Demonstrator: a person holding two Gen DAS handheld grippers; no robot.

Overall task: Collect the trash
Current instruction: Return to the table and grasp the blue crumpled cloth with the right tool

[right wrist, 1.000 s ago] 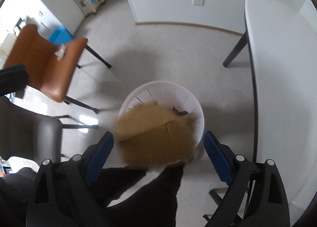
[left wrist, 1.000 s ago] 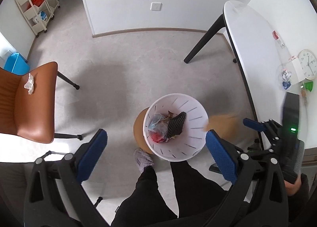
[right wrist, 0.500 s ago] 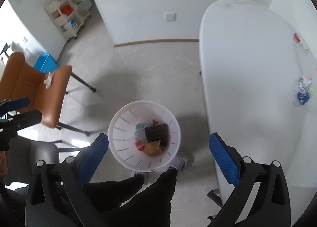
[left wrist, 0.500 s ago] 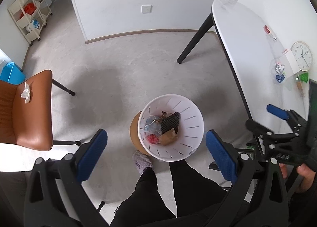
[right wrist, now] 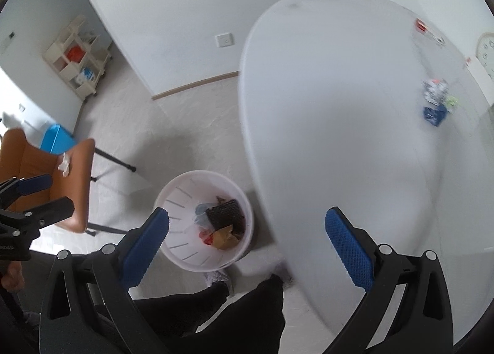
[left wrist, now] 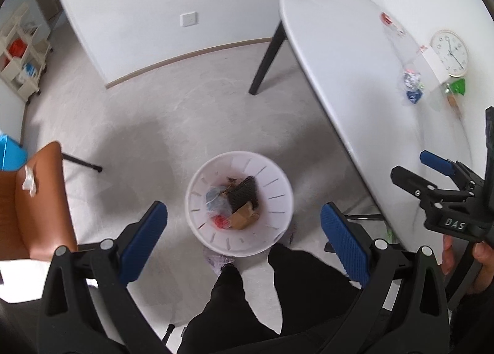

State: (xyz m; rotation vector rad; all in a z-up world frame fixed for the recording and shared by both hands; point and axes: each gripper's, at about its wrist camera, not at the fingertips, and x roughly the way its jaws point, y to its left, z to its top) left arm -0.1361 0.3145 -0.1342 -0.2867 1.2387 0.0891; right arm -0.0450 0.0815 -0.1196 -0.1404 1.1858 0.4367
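Observation:
A white slotted trash bin [left wrist: 278, 181] stands on the floor and holds a brown cardboard piece [left wrist: 242, 218], a black mesh piece and plastic wrappers; it also shows in the right wrist view [right wrist: 176, 196]. My left gripper [left wrist: 244, 232] is open and empty, high above the bin. My right gripper [right wrist: 247, 235] is open and empty, above the bin's right rim and the edge of the white table [right wrist: 333, 125]. Crumpled wrappers [right wrist: 434, 97] lie on the table at the far right. A white crumpled tissue [left wrist: 29, 178] lies on the brown chair [left wrist: 34, 208].
A clock [left wrist: 449, 52] and a small white box lie at the table's far edge. A cream shelf cart [right wrist: 78, 57] and a blue bin [right wrist: 57, 139] stand by the left wall. The person's legs [left wrist: 247, 301] stand just behind the trash bin.
The cardboard that was falling from my right gripper now lies in the bin. Both grippers have risen and swung right, toward the table.

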